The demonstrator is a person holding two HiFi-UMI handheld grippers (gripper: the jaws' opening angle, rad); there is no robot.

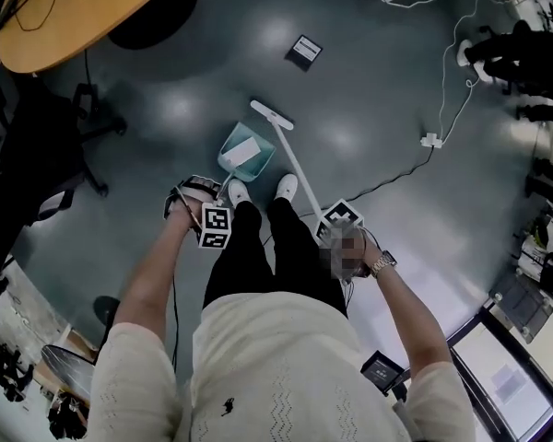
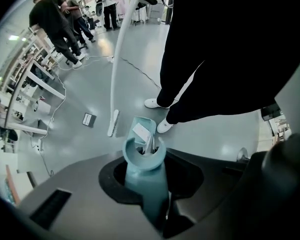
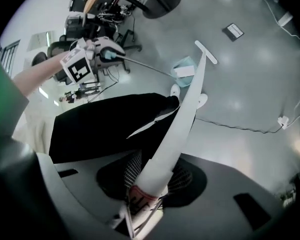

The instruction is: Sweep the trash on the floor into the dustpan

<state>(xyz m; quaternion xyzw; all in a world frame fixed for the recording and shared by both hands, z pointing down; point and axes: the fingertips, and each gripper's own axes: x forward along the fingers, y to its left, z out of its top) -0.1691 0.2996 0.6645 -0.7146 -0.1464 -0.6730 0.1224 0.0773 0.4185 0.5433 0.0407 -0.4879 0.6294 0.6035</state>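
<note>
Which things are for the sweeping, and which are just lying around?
For sweeping: broom, dustpan, paper inside it.
Just lying around: plug and cable, wooden table. The black square on the floor could be either.

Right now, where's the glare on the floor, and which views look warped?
Head view: soft light glare patches on the floor around the dustpan. Left gripper view: fisheye, black corners, the broom handle bows. Right gripper view: same dark rim, broom blurred near the jaws.
</note>
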